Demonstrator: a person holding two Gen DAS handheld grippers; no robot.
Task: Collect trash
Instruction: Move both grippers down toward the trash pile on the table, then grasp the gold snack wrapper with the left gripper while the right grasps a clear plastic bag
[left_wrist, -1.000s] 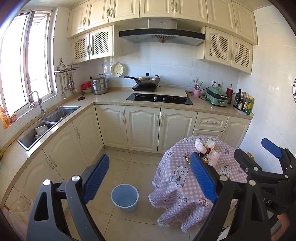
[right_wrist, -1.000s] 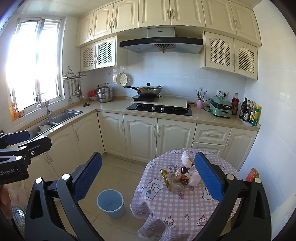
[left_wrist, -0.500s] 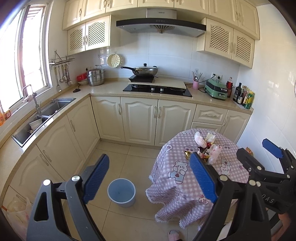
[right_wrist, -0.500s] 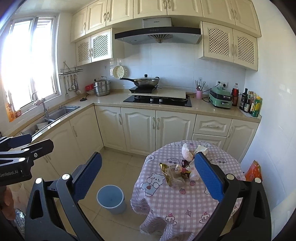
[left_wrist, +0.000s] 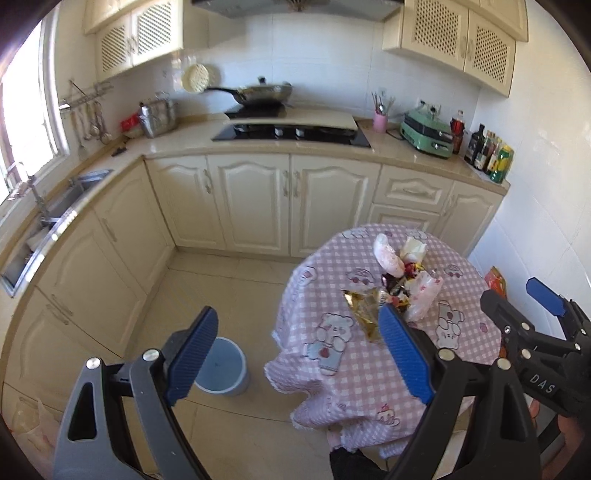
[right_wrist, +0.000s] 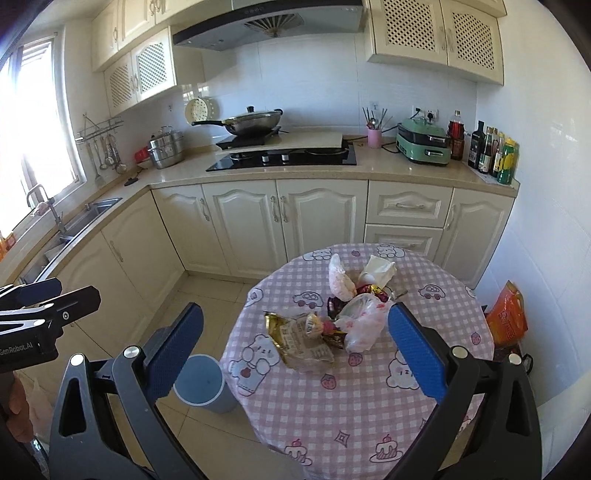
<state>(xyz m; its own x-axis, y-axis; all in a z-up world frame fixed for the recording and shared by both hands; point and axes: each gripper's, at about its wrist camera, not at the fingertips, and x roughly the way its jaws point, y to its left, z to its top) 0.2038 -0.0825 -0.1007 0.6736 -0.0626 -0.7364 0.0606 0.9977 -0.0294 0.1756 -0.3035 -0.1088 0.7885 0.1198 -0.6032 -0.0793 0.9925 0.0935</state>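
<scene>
So the trash pile sits bunched near the middle of the round desk with the pink checked cloth: a gold snack wrapper on the near left, a crumpled clear plastic bag right beside it, white bags at the far side. Both claws hang in the air in front of the desk, the left claw and the right claw each spread wide apart with nothing in them. A blue bin stands on the floor just left of the desk.
</scene>
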